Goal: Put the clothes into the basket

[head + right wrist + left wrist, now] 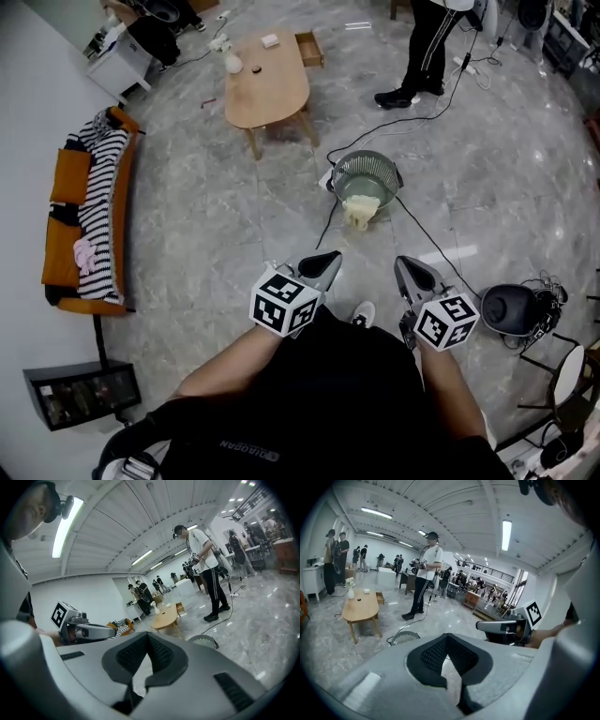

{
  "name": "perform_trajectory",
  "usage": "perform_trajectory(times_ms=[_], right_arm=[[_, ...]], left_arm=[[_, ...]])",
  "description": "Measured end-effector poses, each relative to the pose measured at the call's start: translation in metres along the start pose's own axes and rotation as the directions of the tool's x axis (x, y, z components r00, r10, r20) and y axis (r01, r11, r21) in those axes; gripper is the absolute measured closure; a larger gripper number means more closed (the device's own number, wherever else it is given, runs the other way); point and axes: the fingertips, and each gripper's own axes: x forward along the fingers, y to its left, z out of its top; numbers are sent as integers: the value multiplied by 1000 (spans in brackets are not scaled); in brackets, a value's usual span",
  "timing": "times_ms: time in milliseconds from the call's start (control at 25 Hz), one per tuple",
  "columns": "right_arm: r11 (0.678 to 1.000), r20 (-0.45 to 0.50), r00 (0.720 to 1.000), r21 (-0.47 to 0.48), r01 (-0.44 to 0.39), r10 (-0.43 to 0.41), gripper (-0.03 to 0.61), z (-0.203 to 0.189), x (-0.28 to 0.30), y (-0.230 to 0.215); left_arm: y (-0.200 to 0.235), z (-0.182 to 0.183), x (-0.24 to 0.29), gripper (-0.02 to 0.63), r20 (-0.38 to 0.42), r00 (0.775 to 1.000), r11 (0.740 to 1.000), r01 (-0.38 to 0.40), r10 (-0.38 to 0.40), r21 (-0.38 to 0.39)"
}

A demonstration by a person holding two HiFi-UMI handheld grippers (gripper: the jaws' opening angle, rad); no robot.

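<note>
Holding nothing, left gripper (330,258) and right gripper (403,264) are pinched together at lower center. Basket (339,178) is mid-frame, cream cloth (361,208) draped over its rim. Striped clothes (98,206) lie on sofa (61,178), left edge.

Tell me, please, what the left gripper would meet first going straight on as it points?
Probably the basket, by the pale cloth on its rim; the left gripper might reach floor first.
</note>
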Motion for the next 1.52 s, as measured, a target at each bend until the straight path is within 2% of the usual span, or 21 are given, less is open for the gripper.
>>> perform_trajectory(times_ms=[280, 760, 1160, 1520], right_arm=[[1000, -12, 1000, -3, -4, 4, 565, 0, 10, 16], [998, -18, 999, -46, 29, -30, 565, 10, 50, 54], [996, -61, 995, -52, 79, -82, 565, 0, 70, 60], [993, -52, 993, -51, 102, -105, 565, -2, 79, 69]], left_arm=[[11, 15, -3, 614, -5, 1000, 999, 25, -25, 43], [58, 22, -34, 614, -19, 999, 994, 39, -37, 107], [77, 22, -39, 614, -24, 996, 990, 86, -84, 112], [86, 21, -44, 614, -25, 994, 987, 112, -110, 119]])
